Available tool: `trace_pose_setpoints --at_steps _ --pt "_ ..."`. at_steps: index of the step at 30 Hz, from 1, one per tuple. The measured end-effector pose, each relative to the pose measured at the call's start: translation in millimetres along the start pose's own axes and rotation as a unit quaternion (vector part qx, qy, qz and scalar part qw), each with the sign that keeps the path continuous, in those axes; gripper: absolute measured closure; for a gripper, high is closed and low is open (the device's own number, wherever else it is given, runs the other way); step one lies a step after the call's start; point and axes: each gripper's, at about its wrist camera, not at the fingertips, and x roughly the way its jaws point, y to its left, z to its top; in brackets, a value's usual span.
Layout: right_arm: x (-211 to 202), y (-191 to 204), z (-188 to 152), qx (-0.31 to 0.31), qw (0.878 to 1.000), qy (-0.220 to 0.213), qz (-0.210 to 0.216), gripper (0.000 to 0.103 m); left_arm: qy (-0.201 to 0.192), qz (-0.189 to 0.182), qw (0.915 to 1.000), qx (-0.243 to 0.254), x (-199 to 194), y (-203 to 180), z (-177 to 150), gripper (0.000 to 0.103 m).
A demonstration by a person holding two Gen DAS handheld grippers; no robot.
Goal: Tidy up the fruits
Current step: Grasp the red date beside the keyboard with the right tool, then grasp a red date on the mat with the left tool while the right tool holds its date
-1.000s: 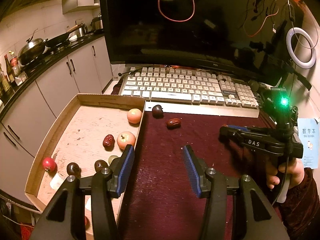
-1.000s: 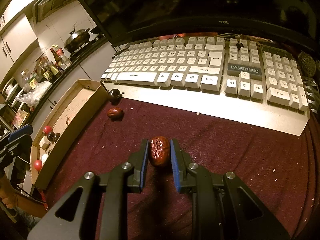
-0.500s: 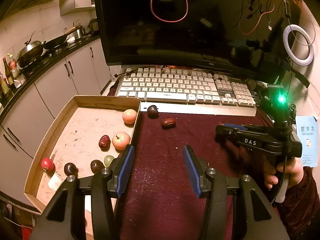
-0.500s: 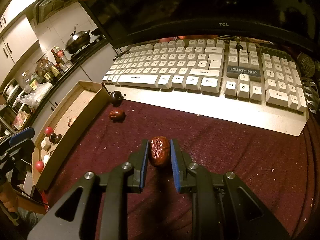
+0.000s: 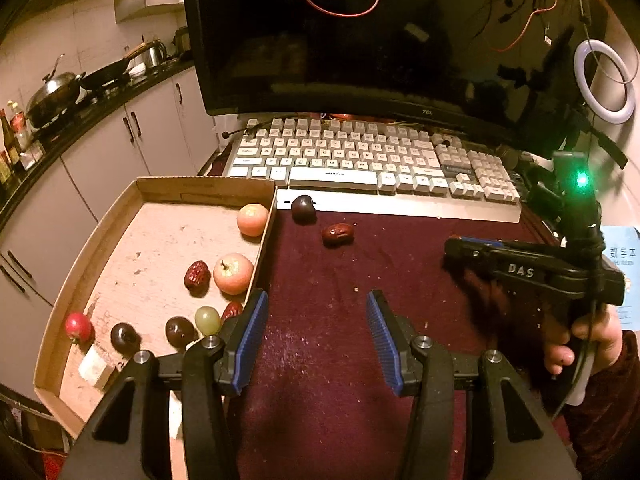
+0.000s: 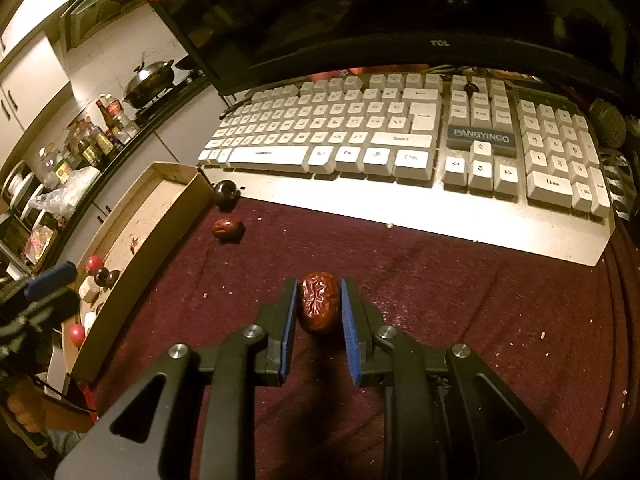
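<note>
My right gripper [image 6: 319,302] is shut on a wrinkled red date [image 6: 319,306], held just above the dark red mat [image 6: 440,300]. On the mat near the keyboard lie another red date [image 5: 338,234] and a dark plum [image 5: 303,209]. A cardboard tray [image 5: 88,248] on the left holds two pale apples [image 5: 233,273], a red date [image 5: 197,276], a green grape [image 5: 207,319], dark plums [image 5: 179,330] and a small red fruit [image 5: 78,326]. My left gripper [image 5: 316,330] is open and holds nothing, low over the mat beside the tray's right wall. The right gripper's body [image 5: 528,270] shows at the right of the left wrist view.
A white keyboard [image 6: 400,140] lies behind the mat under a dark monitor [image 5: 380,32]. A person's hand [image 5: 592,340] grips the right tool. A ring light [image 5: 604,80] hangs at the far right. Kitchen counter with pans [image 5: 56,96] runs along the left.
The left wrist view has shifted slightly, so the tray and keyboard sit a little lower and further left in frame. The right gripper keeps still with the date in it.
</note>
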Motion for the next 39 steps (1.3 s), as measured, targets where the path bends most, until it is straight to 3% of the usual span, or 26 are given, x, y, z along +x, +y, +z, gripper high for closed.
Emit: trace_pose_setpoints --at_steps 9,16,23,33,39 --pt "3 -23 2 0.056 0.998 0.024 0.017 0.08 -0.005 -0.009 0.9996 0.028 21 7 13 0.052" --pt "5 -27 2 0.069 0.997 0.03 0.021 0.08 0.022 -0.024 0.9984 0.045 49 -11 27 0.052" --pt "5 -34 2 0.086 0.995 0.033 0.031 0.08 0.053 -0.012 0.9943 0.092 93 -34 47 0.052" --pt "5 -37 3 0.094 0.994 0.035 0.04 0.08 0.079 -0.015 0.9925 0.092 129 -34 51 0.053" --pt "5 -37 3 0.094 0.994 0.036 0.039 0.08 0.072 -0.036 0.9932 0.083 131 -33 48 0.071"
